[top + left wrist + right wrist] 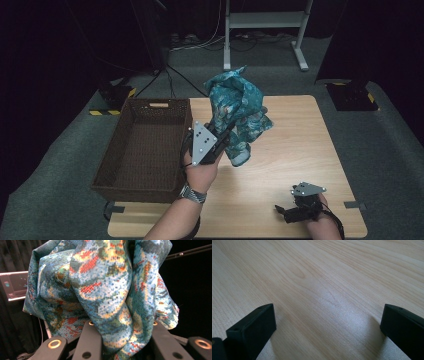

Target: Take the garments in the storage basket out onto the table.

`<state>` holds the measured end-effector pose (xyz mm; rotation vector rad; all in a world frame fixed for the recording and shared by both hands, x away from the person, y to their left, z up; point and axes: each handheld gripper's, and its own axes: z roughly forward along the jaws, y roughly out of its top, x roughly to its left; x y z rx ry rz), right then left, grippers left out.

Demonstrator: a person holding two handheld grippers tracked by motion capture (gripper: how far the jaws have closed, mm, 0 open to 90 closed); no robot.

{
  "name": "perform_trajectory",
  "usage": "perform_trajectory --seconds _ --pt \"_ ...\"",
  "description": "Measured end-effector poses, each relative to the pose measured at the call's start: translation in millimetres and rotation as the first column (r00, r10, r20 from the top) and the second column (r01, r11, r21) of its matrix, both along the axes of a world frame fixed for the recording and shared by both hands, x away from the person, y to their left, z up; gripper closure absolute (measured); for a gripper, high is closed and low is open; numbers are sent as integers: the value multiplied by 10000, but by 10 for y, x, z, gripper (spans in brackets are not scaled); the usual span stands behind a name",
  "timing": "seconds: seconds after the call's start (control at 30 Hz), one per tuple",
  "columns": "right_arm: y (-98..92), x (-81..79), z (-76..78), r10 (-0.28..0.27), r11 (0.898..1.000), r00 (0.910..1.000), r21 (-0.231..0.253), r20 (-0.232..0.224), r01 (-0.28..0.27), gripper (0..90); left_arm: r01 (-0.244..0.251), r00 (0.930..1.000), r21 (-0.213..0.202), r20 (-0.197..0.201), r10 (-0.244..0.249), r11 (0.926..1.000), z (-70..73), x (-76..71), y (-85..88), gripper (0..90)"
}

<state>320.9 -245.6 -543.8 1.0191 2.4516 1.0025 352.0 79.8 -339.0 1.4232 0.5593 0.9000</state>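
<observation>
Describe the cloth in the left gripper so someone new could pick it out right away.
Start at the light wooden table with the brown wicker basket on its left side. Just right of the basket, the left gripper holds up a bunched cloth above the tabletop. It is the one teal fabric here, patterned with red, yellow and green patches.

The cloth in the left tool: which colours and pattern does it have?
The cloth is teal-blue with red, yellow and green patches; the left gripper view shows it best.
</observation>
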Motion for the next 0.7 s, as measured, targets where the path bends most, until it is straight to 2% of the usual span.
perform_trajectory --seconds 0.33,0.7 --pt "-1 0 1 9 10000 10000 -13 -1 -9 2 307 9985 178 -456 -298 9994 -152 66 -152 776" --pt "0 0 1 20 10000 10000 -15 -1 -20 2 631 9924 386 -1078 -586 9973 -344 144 -311 775"
